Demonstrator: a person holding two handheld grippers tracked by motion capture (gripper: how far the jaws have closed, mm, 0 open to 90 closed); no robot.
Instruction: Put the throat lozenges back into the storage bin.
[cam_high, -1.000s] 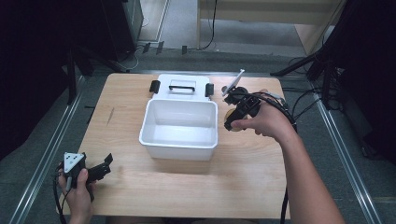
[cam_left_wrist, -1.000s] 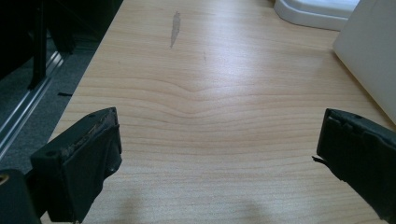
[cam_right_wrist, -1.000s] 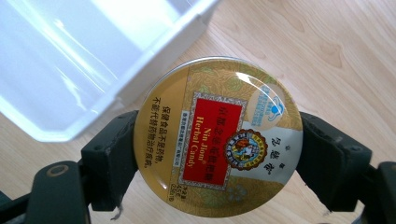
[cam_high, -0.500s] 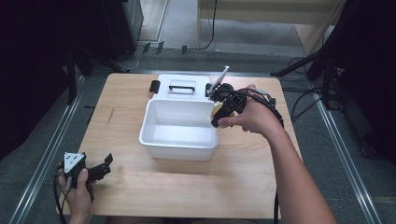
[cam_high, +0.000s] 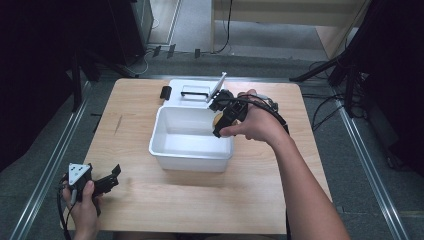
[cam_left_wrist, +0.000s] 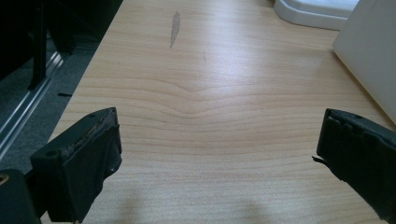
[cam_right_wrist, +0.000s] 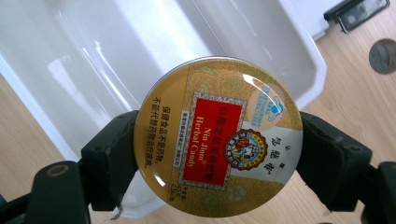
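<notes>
A round golden candy tin (cam_right_wrist: 218, 136) with a red label sits clamped by its edges between the black fingers (cam_right_wrist: 112, 158) of my right gripper (cam_high: 223, 121), which is shut on it. In the high view the tin (cam_high: 217, 119) hangs over the right rim of the white bin (cam_high: 172, 159) at mid-table. The bin's inside (cam_right_wrist: 93, 56) looks bare below the tin. My left gripper (cam_high: 111, 176) rests low at the table's front left corner, jaws wide open with only bare wood between them (cam_left_wrist: 217, 158).
The bin's white lid (cam_high: 192, 92) with black clips (cam_high: 165, 92) lies flat behind the bin. A small dark disc (cam_right_wrist: 382, 56) lies on the table past the bin's corner. The bin's wall (cam_left_wrist: 373, 51) stands to the right, ahead of the left gripper.
My right hand has carried the tin leftward, from beside the bin's right side to over its right rim. The left gripper has stayed put.
</notes>
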